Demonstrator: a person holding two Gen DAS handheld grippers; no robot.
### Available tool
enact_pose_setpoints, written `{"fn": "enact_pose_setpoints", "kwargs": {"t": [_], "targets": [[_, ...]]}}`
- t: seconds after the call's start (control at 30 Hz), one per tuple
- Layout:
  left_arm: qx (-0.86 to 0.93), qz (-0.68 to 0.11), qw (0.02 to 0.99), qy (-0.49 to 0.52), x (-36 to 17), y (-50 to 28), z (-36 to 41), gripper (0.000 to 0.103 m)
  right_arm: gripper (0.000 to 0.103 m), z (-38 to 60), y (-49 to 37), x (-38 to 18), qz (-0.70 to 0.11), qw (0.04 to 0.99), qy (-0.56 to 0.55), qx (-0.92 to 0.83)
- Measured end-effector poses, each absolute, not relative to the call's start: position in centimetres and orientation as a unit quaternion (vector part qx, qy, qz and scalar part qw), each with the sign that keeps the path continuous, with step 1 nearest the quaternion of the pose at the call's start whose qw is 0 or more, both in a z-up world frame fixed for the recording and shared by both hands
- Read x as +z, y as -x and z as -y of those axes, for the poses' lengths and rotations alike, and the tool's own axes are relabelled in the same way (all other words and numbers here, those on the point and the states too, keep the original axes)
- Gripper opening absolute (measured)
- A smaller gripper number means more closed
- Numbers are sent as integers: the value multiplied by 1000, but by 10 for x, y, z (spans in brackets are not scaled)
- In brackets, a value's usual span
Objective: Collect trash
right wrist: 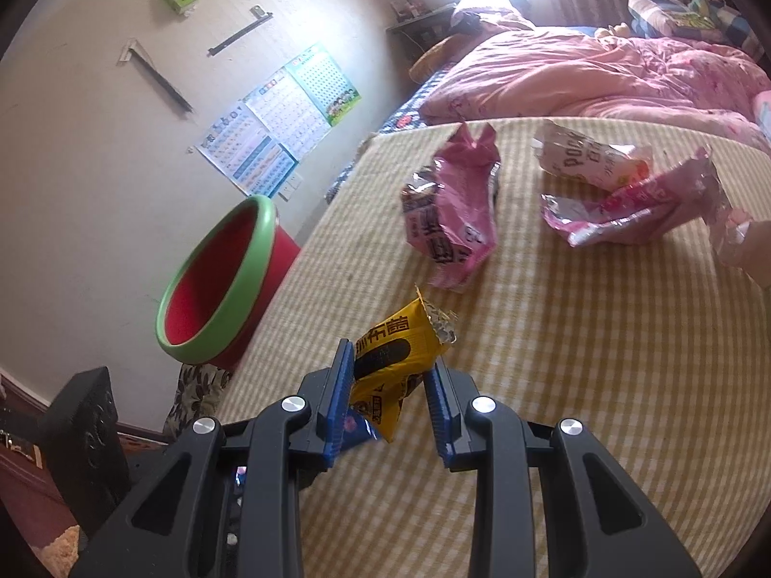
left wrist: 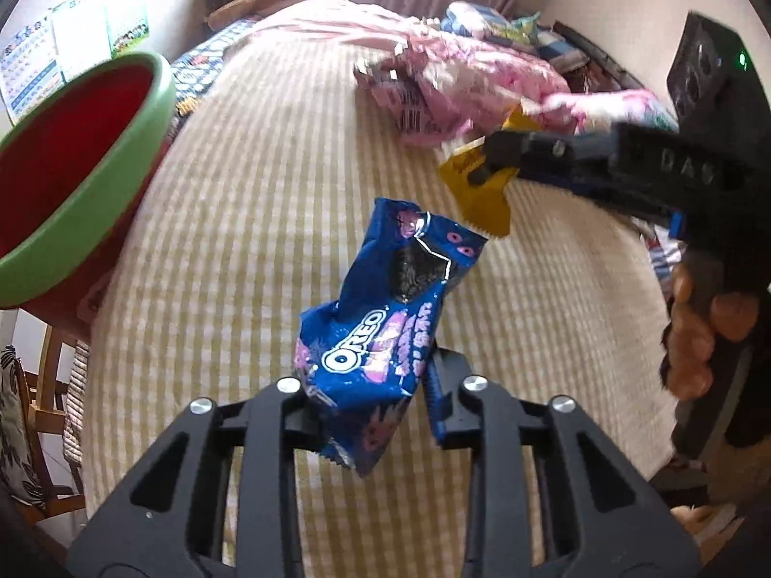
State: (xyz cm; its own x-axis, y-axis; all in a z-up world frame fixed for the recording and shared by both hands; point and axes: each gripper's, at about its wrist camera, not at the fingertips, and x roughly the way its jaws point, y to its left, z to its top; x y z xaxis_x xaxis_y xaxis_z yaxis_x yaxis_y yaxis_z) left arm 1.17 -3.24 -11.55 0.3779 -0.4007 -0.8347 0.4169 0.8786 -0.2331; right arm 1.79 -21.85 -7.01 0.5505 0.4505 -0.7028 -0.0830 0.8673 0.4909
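My left gripper [left wrist: 371,395] is shut on a blue Oreo wrapper [left wrist: 385,308] and holds it above the checked bed cover [left wrist: 270,192]. My right gripper [right wrist: 390,380] is shut on a yellow snack wrapper [right wrist: 395,361], also above the bed; it also shows in the left wrist view [left wrist: 486,178] with the yellow wrapper [left wrist: 482,197]. A red bin with a green rim [left wrist: 72,183] stands at the bed's left side, also seen in the right wrist view [right wrist: 221,284]. More trash lies on the bed: a pink wrapper [right wrist: 453,221], a white Pocky pouch [right wrist: 588,159] and a crumpled pink wrapper [right wrist: 641,207].
A pink quilt [right wrist: 602,77] is bunched at the far end of the bed, with pillows behind it. Posters [right wrist: 274,125] hang on the wall by the bin. A wooden chair [left wrist: 43,414] stands left of the bed. A black speaker [right wrist: 86,428] sits low at the left.
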Motion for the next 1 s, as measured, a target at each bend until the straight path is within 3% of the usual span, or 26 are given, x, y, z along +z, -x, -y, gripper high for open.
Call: {"fn": "enact_pose_setpoints", "kwargs": {"t": [0.3, 1.0], "targets": [[-212, -464, 860, 27, -87, -23, 10, 19, 29, 215, -16, -55, -428, 865, -210, 154], [-192, -453, 869, 55, -84, -35, -36, 19, 29, 178, -29, -54, -431, 866, -202, 156]]}}
